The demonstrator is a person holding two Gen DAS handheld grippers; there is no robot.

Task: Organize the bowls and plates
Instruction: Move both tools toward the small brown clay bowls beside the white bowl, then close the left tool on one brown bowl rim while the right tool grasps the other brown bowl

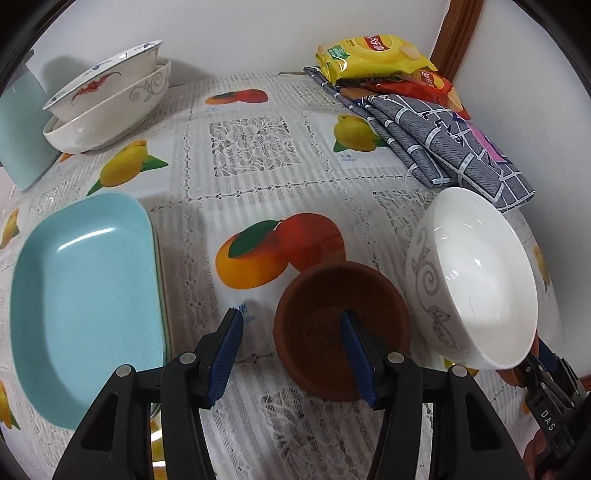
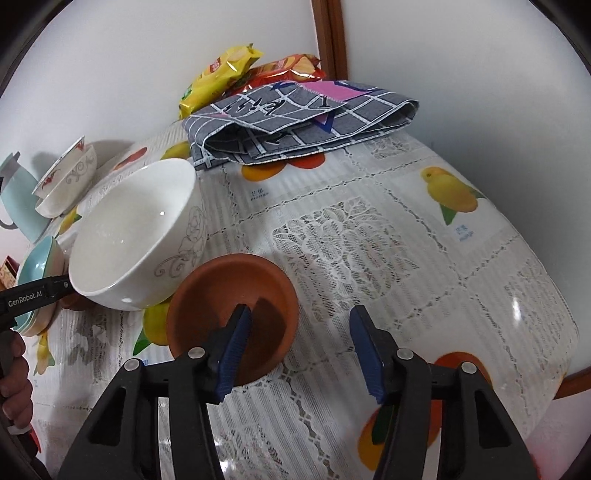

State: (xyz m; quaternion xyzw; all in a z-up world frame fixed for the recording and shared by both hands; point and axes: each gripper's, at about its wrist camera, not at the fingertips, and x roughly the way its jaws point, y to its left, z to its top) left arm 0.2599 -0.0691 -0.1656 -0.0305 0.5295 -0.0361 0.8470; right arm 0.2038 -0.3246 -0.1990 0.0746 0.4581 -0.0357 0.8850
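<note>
- Left wrist view: the left gripper [image 1: 290, 314] is half-open and straddles the left wall of the round brown clay bowl [image 1: 314, 291], pinching nothing. It looks lined up for a rim grab.
- Right wrist view: the right gripper [image 2: 300, 308] is half-open too, astride the near bowl's [image 2: 229, 288] right wall, likely sharing the lift.

The scene is bounded by plain white walls [image 1: 240, 33], which meet at a corner marked by a vertical brown wooden frame [image 2: 330, 37]. The counter [image 2: 424, 229] is covered by a glossy, lace-patterned white tablecloth [image 1: 243, 147] printed with oranges and yellow mangoes. A brown wooden edge [image 2: 574, 384] is seen below the cloth at the right. Soft, even light is cast from above, and pale glare is reflected off the cloth.
</note>
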